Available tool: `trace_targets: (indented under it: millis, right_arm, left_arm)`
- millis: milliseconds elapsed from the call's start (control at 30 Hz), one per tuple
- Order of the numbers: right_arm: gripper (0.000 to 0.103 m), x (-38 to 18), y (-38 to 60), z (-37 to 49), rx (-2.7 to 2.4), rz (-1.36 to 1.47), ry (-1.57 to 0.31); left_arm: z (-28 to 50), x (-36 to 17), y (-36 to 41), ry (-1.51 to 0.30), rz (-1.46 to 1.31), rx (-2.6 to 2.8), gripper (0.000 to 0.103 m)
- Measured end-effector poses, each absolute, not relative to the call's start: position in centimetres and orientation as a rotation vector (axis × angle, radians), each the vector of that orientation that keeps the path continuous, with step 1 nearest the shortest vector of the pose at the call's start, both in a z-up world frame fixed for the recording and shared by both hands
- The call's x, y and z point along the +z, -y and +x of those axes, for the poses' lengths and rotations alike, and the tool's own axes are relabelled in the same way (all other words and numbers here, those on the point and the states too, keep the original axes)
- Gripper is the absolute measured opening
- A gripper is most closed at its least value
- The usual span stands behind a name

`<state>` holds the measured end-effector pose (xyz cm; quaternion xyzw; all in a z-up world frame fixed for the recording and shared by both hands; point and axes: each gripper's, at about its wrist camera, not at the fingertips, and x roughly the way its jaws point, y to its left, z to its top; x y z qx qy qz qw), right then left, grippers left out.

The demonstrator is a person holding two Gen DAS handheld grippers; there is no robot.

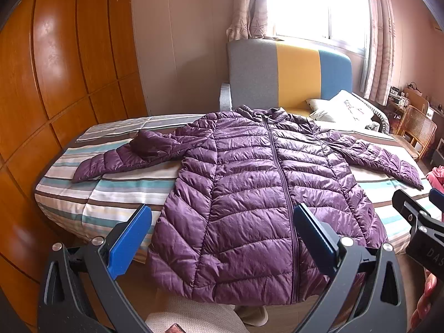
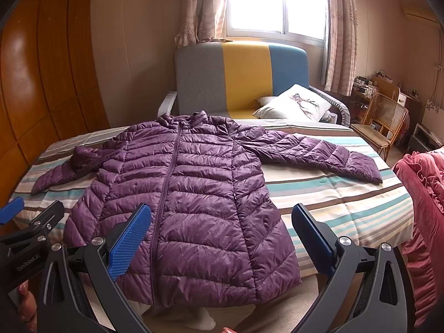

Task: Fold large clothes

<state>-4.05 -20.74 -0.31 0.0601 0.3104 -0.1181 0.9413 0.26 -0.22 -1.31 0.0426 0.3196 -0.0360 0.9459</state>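
Nearest, at the bottom of each frame, the left tongs (image 1: 222,238) and right tongs (image 2: 222,238) stand wide, holding nothing, above the jacket's hem. The purple quilted jacket (image 1: 249,194) lies zipped and front-up across the middle of the frame on the striped bed (image 2: 347,194), hem hanging over the near edge, sleeves spread to both sides. Beyond it, a pillow (image 2: 297,102), then a window (image 2: 277,0) at the top.

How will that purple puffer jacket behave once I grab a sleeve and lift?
The purple puffer jacket looks quilted and airy, so probably light for its bulk. Its shiny shell may slip between the pads. It lies limp, with its hem drooping off the striped bed, so the sleeve would likely sag and drag the body.
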Motion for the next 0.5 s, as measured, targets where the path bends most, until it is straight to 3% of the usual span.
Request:
trace_targets:
  millis: [500]
  right_arm:
    - [0.100, -0.50, 20.79, -4.07, -0.238, 0.127, -0.645]
  left_arm:
    - [0.19, -1.55, 0.33, -0.664, 0.086, -0.077, 0.101]
